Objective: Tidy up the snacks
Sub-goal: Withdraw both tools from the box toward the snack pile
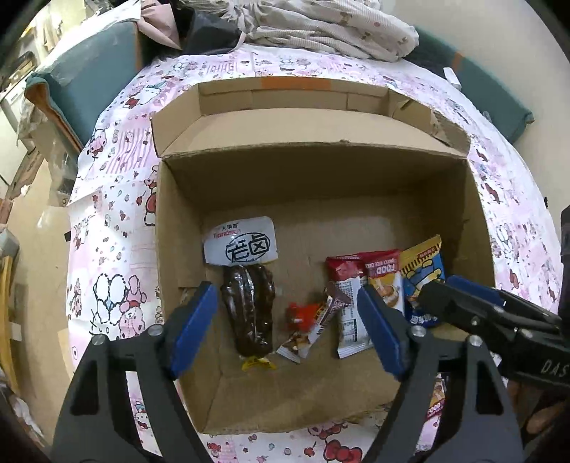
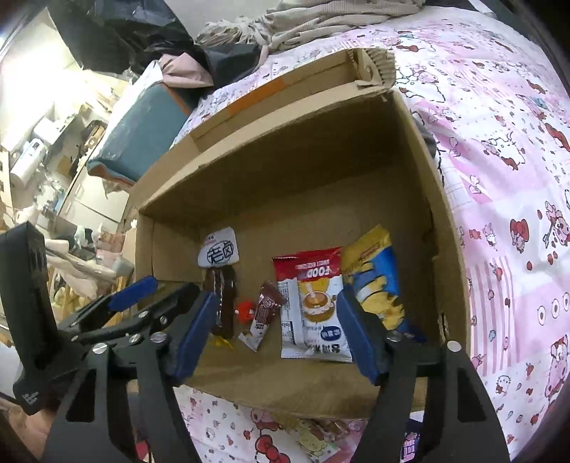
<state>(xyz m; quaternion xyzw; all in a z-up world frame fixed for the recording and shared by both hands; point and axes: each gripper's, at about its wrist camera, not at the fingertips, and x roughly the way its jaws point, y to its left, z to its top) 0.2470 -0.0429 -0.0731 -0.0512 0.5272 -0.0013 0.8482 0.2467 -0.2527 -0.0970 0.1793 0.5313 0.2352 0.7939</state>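
An open cardboard box [image 1: 356,171] [image 2: 420,171] lies on a pink cartoon-print cloth. Inside lie a dark sausage pack with a white label [image 1: 247,292] [image 2: 222,285], a small brown-and-red candy bar [image 1: 310,324] [image 2: 262,313], a red-and-white rice cracker pack [image 1: 351,306] [image 2: 313,302] and a yellow-and-blue pack [image 1: 424,267] [image 2: 377,277]. My left gripper [image 1: 288,320] is open and empty above the box, over the sausage and candy. My right gripper [image 2: 274,331] is open and empty over the rice cracker pack; it shows at the right of the left wrist view [image 1: 473,302].
The cloth [image 1: 114,213] [image 2: 506,178] covers the surface around the box. Another snack pack [image 1: 436,402] lies outside the box's near right corner. Folded clothes [image 1: 331,25] and a teal chair [image 1: 92,78] stand behind. Clutter fills the left background.
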